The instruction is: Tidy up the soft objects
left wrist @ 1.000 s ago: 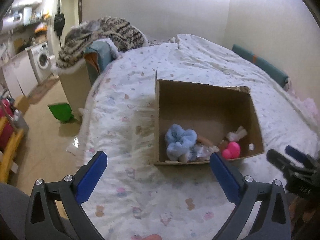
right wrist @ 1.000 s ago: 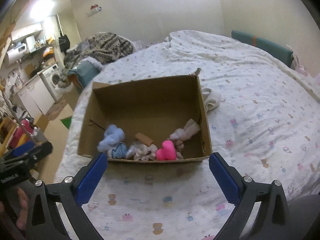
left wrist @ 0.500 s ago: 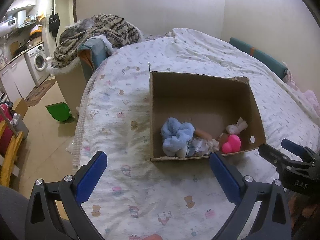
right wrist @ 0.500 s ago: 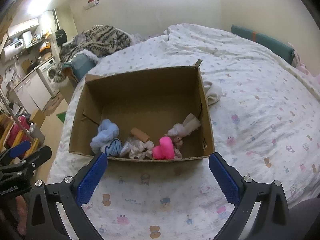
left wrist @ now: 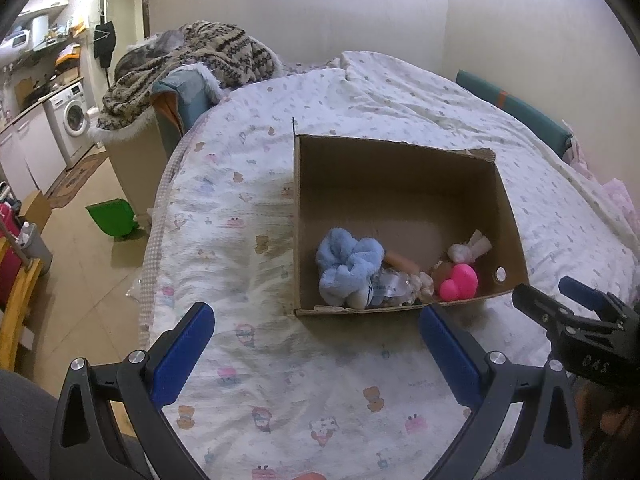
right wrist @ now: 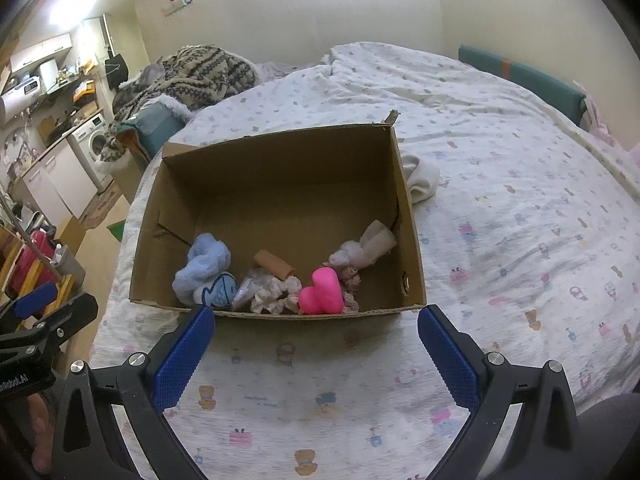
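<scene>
Both hand-held grippers, left (left wrist: 316,344) and right (right wrist: 316,344), gape wide, empty. Risk: white cloth (right wrist: 420,178) behind cardboard box (right wrist: 412,240) goes overlooked.

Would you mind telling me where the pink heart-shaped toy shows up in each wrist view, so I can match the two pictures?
Left wrist: pink heart toy sits right of centre, in the cardboard box's near right corner.
Right wrist: pink heart toy sits near the centre, against the box's near wall.
Shared landmark: the light blue plush to its left.
</scene>
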A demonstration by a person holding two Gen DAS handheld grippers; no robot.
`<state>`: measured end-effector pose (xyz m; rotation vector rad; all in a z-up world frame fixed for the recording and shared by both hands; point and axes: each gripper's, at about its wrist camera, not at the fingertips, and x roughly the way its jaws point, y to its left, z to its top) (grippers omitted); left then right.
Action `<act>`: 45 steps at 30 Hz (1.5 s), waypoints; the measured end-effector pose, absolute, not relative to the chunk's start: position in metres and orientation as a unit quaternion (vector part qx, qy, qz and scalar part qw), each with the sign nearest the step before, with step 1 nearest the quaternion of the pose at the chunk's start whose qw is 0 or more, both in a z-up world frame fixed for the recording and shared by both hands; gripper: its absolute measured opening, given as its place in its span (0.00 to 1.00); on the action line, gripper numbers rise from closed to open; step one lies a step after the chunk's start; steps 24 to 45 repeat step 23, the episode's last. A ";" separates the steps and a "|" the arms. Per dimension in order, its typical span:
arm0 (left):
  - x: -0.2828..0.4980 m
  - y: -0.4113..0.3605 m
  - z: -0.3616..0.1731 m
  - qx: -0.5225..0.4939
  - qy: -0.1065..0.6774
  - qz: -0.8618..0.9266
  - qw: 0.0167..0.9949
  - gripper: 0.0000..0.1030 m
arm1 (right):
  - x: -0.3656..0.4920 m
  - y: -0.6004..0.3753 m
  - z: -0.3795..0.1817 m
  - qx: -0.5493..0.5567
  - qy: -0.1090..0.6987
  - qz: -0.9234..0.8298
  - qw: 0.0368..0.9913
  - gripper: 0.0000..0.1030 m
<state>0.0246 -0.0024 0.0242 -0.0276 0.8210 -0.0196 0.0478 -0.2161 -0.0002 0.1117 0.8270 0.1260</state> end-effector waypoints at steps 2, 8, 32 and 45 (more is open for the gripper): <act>0.025 -0.004 0.024 -0.008 0.399 -0.009 0.917 0.99 | 0.048 -0.218 -0.001 0.056 0.402 0.060 0.912 1.00; 0.027 -0.003 0.023 -0.014 0.402 -0.008 0.915 0.99 | 0.048 -0.219 -0.001 0.056 0.402 0.060 0.912 1.00; 0.027 -0.001 0.022 -0.015 0.401 -0.007 0.916 0.99 | 0.048 -0.219 -0.001 0.056 0.402 0.059 0.912 1.00; 0.027 -0.001 0.022 -0.015 0.401 -0.007 0.916 0.99 | 0.048 -0.219 -0.001 0.056 0.402 0.059 0.912 1.00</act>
